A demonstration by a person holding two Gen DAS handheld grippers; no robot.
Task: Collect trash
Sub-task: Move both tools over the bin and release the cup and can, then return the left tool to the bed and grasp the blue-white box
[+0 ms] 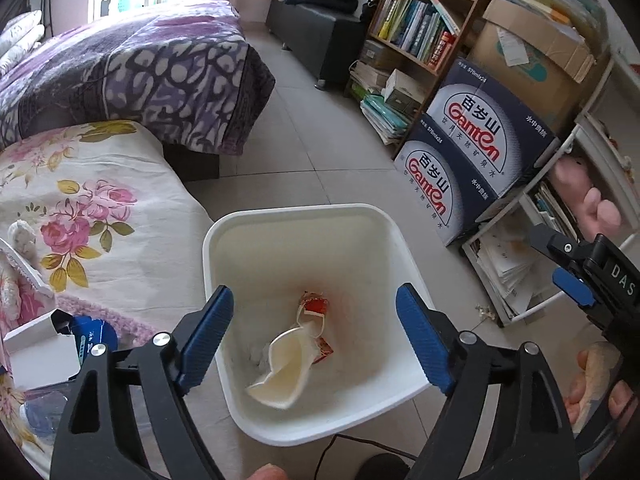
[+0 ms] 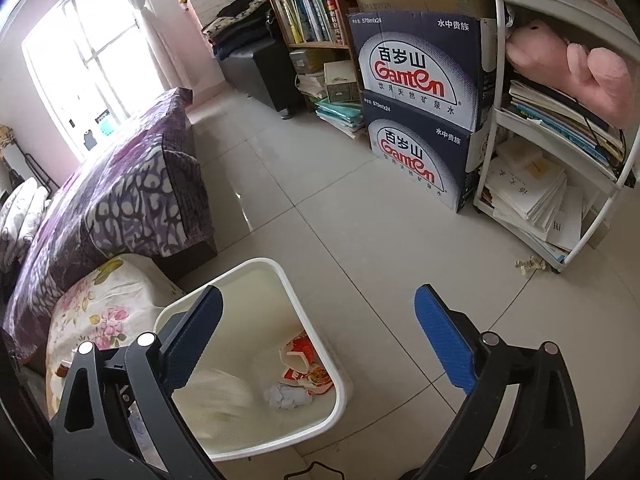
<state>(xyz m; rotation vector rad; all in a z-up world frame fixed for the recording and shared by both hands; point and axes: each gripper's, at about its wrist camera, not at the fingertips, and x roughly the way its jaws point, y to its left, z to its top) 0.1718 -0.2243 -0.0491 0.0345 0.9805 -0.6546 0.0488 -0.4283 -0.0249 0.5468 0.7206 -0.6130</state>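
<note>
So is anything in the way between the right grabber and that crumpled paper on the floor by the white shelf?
Nothing visible is. The right gripper is open and empty, and only bare floor tile lies between it and the crumpled paper scrap beside the white shelf. The white bin sits off to its left.

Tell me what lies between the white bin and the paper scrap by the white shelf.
Only bare floor tile between the white bin and the paper scrap, per the right wrist view.
</note>
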